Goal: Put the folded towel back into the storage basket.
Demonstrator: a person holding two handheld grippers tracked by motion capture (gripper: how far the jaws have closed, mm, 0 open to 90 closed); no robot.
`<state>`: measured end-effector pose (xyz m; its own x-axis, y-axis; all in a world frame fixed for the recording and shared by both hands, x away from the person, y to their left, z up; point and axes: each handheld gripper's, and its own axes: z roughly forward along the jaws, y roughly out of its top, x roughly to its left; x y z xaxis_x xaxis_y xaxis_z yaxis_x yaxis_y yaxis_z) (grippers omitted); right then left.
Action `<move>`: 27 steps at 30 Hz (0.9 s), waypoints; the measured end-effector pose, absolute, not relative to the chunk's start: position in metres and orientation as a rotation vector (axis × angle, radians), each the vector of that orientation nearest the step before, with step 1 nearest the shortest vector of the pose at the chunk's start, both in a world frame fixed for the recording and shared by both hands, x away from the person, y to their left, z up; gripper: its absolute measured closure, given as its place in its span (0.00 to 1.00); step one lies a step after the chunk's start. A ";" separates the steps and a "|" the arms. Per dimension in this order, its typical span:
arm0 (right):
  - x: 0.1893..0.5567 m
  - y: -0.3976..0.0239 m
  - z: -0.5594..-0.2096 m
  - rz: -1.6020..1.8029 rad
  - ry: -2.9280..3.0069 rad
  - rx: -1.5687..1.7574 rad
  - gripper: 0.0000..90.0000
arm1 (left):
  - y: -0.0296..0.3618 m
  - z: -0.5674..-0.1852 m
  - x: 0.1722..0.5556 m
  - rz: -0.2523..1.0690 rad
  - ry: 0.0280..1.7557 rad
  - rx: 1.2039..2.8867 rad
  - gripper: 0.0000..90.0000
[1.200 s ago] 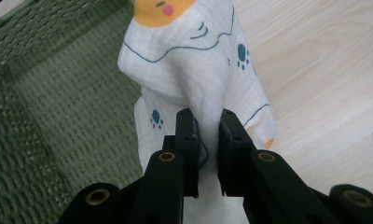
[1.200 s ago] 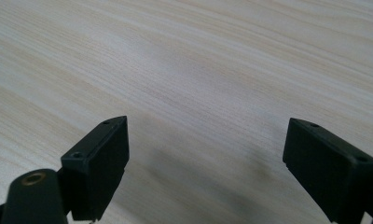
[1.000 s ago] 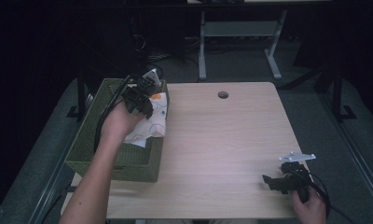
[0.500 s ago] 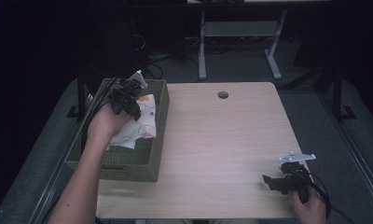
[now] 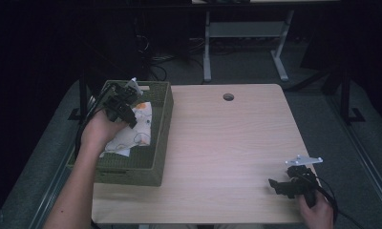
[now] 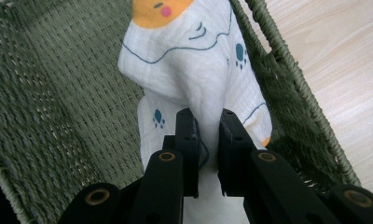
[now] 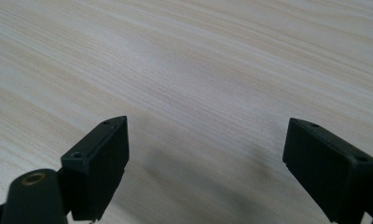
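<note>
Clearly, most of the wooden table (image 5: 227, 152) is left bare between the two hands, and a small round hole (image 5: 228, 97) is seen near its far edge. A green woven basket (image 5: 160, 124) is set at the table's left edge, its right wall rising just beside the left gripper (image 6: 208, 135). The left forearm is stretched forward from the bottom of the high view, with the hand held over the basket. A white printed cloth (image 6: 194, 60) is pinched between the nearly closed jaws and is draped inside the basket. The right gripper (image 7: 205, 158) is kept low over the table's near right corner, its jaws spread wide with nothing between them.
</note>
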<state>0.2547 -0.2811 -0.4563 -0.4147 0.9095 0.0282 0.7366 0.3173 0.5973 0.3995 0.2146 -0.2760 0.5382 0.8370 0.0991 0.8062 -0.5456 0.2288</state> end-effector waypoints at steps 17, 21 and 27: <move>0.257 -0.281 -0.458 0.771 2.281 1.479 0.16 | 0.223 -0.311 0.409 0.199 1.387 2.641 0.89; 0.256 -0.280 -0.458 0.766 2.282 1.470 0.16 | 0.226 -0.318 0.409 0.186 1.381 2.642 0.89; 0.258 -0.278 -0.458 0.766 2.285 1.470 0.16 | 0.234 -0.327 0.409 0.170 1.362 2.649 0.89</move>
